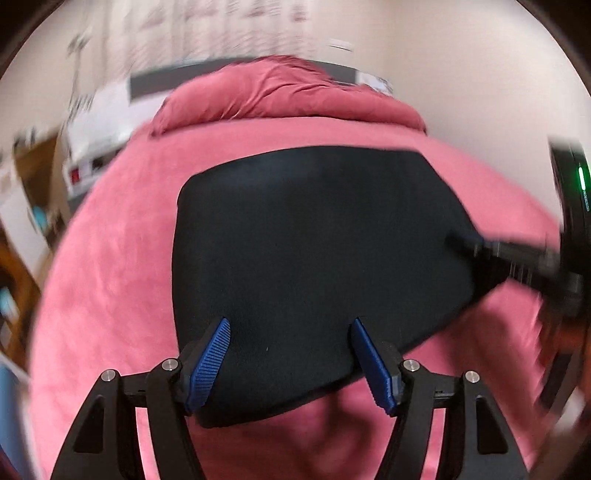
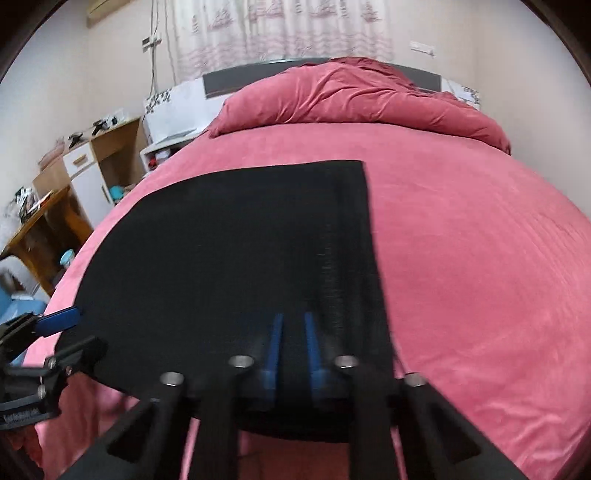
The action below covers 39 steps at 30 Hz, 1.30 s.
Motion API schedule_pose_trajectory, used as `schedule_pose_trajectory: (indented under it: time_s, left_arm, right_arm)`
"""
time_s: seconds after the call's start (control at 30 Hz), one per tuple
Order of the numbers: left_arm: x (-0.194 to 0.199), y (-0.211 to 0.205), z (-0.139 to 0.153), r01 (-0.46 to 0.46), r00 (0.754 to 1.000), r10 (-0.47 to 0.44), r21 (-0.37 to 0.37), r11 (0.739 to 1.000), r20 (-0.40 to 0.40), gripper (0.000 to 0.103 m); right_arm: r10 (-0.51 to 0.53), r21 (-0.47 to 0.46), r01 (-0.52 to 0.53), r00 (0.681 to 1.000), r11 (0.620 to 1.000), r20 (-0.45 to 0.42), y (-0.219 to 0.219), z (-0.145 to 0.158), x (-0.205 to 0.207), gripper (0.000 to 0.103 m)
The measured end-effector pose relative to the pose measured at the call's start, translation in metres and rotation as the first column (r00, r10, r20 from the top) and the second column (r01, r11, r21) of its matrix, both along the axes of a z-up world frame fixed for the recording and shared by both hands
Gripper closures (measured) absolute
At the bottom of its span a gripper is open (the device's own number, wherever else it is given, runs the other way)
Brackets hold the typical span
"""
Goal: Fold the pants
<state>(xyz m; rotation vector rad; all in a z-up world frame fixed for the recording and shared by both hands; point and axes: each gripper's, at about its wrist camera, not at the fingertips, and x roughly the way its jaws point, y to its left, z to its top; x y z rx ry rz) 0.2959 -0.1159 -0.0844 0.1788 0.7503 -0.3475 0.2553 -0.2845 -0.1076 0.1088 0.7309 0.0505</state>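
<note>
Black pants (image 1: 317, 258) lie folded flat on a pink bed (image 1: 110, 266). My left gripper (image 1: 291, 332) is open, its blue fingers (image 1: 210, 362) spread just above the near edge of the pants, holding nothing. My right gripper (image 2: 293, 332) hovers over the near right part of the pants (image 2: 229, 251); its blue fingers (image 2: 275, 343) stand close together with a narrow gap, and I cannot tell whether they pinch cloth. The right gripper shows blurred at the right of the left wrist view (image 1: 509, 258). The left gripper shows at the far left of the right wrist view (image 2: 59, 321).
A bunched pink duvet (image 2: 362, 99) lies at the head of the bed against a dark headboard (image 2: 236, 79). Wooden shelves and a desk (image 2: 85, 173) with clutter stand left of the bed. A curtain (image 2: 280, 29) hangs behind.
</note>
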Motion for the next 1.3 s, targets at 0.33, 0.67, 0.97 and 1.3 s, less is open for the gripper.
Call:
schedule_pose_trajectory:
  time_s: [0.33, 0.67, 0.97, 1.3]
  left_arm:
    - [-0.052, 0.009, 0.009, -0.072, 0.997, 0.071, -0.028, 0.997, -0.016, 0.033]
    - [-0.109, 0.041, 0.018, -0.205, 0.977, 0.196, -0.119, 0.972, -0.078, 0.033]
    - [-0.146, 0.056, 0.035, -0.257, 0.966, 0.256, -0.147, 0.955, -0.026, 0.033]
    - [-0.162, 0.060, 0.036, -0.277, 0.961, 0.275, -0.141, 0.951, -0.033, 0.033]
  right_arm:
    - [-0.074, 0.042, 0.071, 0.994, 0.997, 0.078, 0.021, 0.029, -0.070, 0.020]
    - [-0.067, 0.016, 0.067, 0.998, 0.998, -0.016, 0.052, 0.014, -0.131, 0.000]
    - [-0.109, -0.032, 0.109, 0.994, 0.993, 0.012, 0.068, 0.025, -0.169, 0.000]
    - [-0.097, -0.067, 0.100, 0.994, 0.993, 0.050, 0.078, 0.045, -0.189, 0.000]
